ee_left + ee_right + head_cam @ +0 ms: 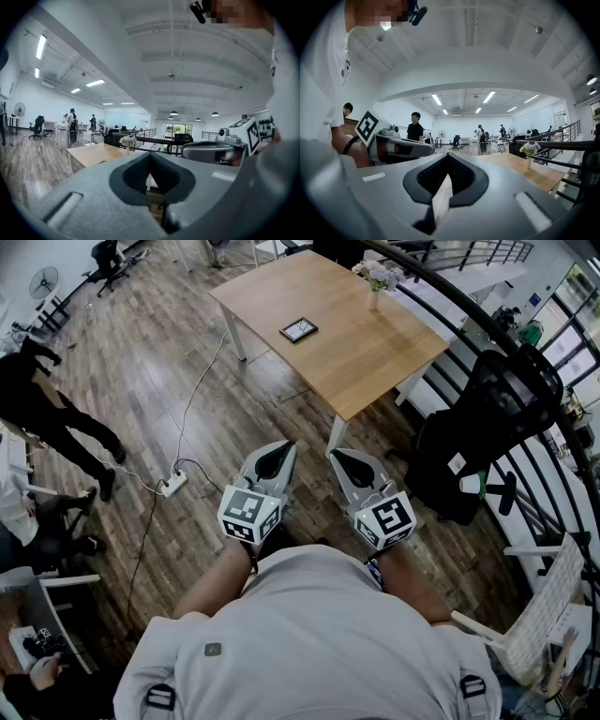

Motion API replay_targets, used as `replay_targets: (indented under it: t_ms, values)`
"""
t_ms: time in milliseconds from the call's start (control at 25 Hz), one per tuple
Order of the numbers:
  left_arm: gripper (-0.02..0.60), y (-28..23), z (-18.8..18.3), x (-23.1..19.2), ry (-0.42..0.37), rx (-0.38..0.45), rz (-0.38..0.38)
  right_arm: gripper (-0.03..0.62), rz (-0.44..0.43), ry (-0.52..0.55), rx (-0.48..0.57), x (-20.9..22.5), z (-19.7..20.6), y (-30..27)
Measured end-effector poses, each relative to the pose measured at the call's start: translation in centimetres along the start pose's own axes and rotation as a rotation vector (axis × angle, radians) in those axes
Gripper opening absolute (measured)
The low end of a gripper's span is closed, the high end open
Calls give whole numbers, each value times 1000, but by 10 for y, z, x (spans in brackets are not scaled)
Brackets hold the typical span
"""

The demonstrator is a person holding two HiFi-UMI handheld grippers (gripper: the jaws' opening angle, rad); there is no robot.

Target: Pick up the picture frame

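A small dark picture frame lies flat on the wooden table, well ahead of both grippers. My left gripper and right gripper are held side by side close to my body, above the floor in front of the table's near corner. Both are shut with nothing between the jaws. In the left gripper view the left gripper points at the table, with the right gripper's body to its right. The right gripper in its own view also faces the table.
A vase of flowers stands at the table's far edge. A black office chair sits right of the table by a railing. A power strip and cable lie on the floor at left. People stand at far left.
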State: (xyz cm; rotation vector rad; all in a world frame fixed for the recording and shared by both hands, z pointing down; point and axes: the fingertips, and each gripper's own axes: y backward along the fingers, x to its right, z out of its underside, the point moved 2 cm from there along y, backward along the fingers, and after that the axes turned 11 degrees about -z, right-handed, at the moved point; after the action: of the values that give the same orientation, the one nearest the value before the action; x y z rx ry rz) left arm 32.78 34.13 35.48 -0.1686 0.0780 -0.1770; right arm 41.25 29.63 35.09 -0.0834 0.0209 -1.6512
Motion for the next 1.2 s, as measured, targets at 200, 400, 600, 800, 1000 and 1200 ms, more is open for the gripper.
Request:
replay_targets:
  t_ms: [200, 400, 600, 800, 1000, 1200]
  values:
    - [3, -4, 3, -5, 12, 0, -3, 9, -4, -5, 4, 4, 2, -5]
    - [3, -7, 2, -19, 10, -1, -16, 9, -24, 1, 14, 6, 0, -18]
    - [3, -11, 2, -40, 18, -5, -31, 9, -27, 3, 12, 13, -2, -39]
    - [3, -17, 4, -76, 33, -3, -50, 9, -25, -15, 3, 22, 3, -70]
    - [3, -30, 5, -126, 53, -3, -53, 9, -15, -26, -18, 33, 7, -120]
    - [3, -42, 0, -185, 55, 0, -37, 9, 17, -30, -31, 42, 5, -179]
